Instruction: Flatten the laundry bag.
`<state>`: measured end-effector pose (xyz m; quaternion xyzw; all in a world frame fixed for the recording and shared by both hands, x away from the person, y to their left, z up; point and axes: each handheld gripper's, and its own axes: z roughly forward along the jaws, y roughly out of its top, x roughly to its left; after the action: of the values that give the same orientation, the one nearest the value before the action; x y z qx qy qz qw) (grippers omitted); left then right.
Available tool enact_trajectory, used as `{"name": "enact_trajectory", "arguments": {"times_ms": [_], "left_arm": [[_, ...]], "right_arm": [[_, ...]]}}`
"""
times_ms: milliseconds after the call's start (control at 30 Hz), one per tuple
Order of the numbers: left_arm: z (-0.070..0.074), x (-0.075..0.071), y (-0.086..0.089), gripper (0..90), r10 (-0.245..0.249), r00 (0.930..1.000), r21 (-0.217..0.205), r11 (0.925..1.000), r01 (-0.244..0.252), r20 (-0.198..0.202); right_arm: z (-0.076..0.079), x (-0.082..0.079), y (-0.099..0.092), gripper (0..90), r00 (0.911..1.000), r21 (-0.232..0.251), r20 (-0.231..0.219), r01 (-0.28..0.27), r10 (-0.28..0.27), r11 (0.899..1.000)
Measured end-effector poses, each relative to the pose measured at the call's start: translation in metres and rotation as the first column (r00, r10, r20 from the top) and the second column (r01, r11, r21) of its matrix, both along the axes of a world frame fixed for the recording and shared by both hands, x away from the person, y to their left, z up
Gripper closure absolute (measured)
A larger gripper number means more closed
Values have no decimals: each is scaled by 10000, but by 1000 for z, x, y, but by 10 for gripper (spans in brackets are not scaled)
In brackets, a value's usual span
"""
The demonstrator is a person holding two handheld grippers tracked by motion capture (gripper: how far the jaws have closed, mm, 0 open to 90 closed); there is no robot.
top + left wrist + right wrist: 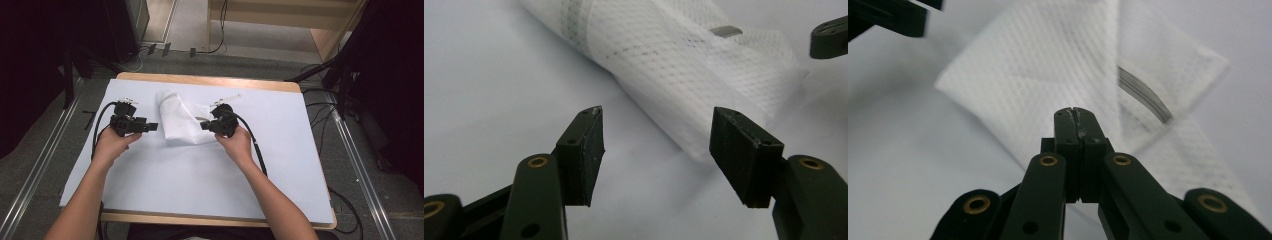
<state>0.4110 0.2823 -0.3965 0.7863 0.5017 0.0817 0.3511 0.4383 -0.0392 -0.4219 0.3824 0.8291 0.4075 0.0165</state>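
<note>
White mesh cloth (181,121) lies folded mid-desk (280,165) between my grippers. My right gripper (1077,114) has its jaws closed, seemingly pinching its edge; my left gripper (656,137) waits open. Next I probably fold it over.

light: bright, even on table (280,165) | surroundings: dark | right gripper view: motion-blurred | shadows: soft
</note>
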Motion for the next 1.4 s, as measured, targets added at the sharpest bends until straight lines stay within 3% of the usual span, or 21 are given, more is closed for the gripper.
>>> {"name": "enact_trajectory", "arguments": {"times_ms": [67,167,300,333,400,433,533,633,800,1033,1233,1333,1400], "left_arm": [[1,6,-3,393,28,10000,-283,9996,-27,46],[0,16,-11,393,3,10000,-87,10000,-3,-6],[-2,28,-17,397,-146,9997,-239,9996,142,-177],[-3,34,-21,397,-99,9999,-177,9998,97,-130],[-5,38,-21,397,-43,10000,-194,9998,42,-52],[-10,44,-20,397,194,9998,-274,9994,-196,-66],[-18,52,-17,402,341,9993,-519,9981,-347,-124],[-21,54,-16,408,270,9996,-343,9990,-272,-61],[-29,60,-17,401,360,9988,-327,9988,-371,-325],[-37,64,-19,402,456,9978,-283,9985,-470,-487],[-43,66,-19,400,579,9962,-261,9979,-597,-651],[-48,66,-26,411,485,9968,165,9987,-475,-636],[-51,67,-30,480,363,9970,286,9990,-344,-686]], "right_arm": [[-6,5,-8,900,9996,-17,-140,234,-234,9997],[-11,8,-17,900,9989,-226,-107,448,-450,9987],[-14,13,-25,900,9975,-532,19,706,-706,9961],[-17,18,-36,900,9951,-515,43,992,-991,9937],[-19,20,-39,900,9942,-525,-6,1076,-1077,9928],[-22,25,-47,900,9896,-518,-105,1430,-1437,9884],[-29,32,-56,862,9841,-577,-115,1762,-1771,9827],[-35,36,-62,837,9831,-466,-395,1769,-1788,9831],[-41,39,-61,742,9810,-544,-315,1895,-1914,9804],[-46,39,-53,722,9804,-897,-92,1950,-1966,9767],[-46,39,-53,689,9791,-776,-79,2020,-2032,9763],[-47,36,-50,699,9824,-749,-48,1859,-1868,9797],[-47,34,-47,724,9835,-905,205,1808,-1797,9793]]}}
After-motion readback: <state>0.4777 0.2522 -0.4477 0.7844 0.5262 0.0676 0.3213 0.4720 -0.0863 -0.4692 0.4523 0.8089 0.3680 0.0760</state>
